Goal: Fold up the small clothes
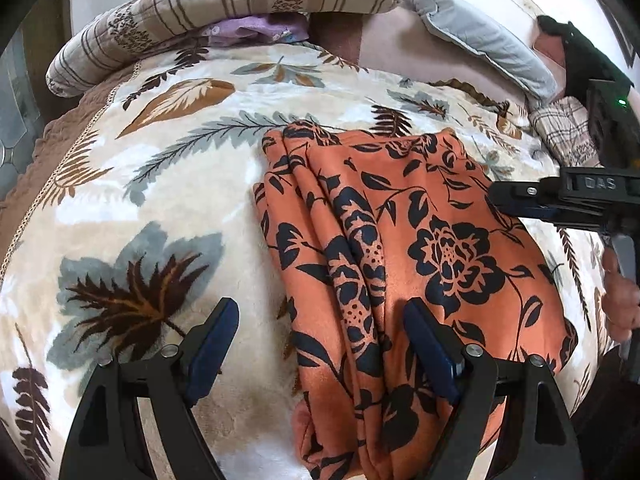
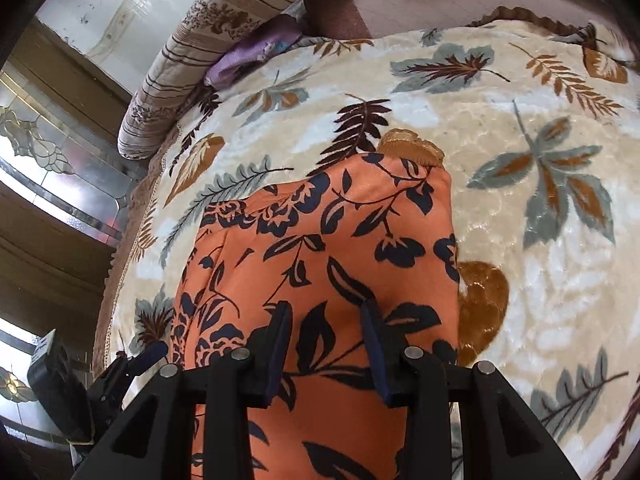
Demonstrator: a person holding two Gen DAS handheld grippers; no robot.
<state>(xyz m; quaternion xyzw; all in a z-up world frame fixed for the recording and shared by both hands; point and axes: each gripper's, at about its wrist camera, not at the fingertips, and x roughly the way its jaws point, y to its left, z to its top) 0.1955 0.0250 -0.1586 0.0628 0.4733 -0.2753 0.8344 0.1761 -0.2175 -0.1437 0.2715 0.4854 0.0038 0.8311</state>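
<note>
left gripper (image 1: 316, 334): nearest the lens, fingers spread wide, nothing pinched; one pad over the garment's near part, the other over bare blanket.
blanket (image 1: 168, 200): cream plush with leaf print, covers the bed; it is the work surface.
garment (image 1: 400, 248): orange cloth with dark floral print, lies on the blanket mid-bed, partly folded into a long strip, loose pleats bunched on its left side.
right gripper (image 2: 326, 320): fingers partly apart over the orange cloth; cannot tell if they pinch a fold, looks like hovering or pressing.
pillow roll (image 1: 224, 8): striped, at the far edge, well apart from the garment.
step, my guess: flatten the strip, then fold end to end.
do it well: smooth the pleats first, pinch both near corners, lift low, lay edge on edge.
</note>
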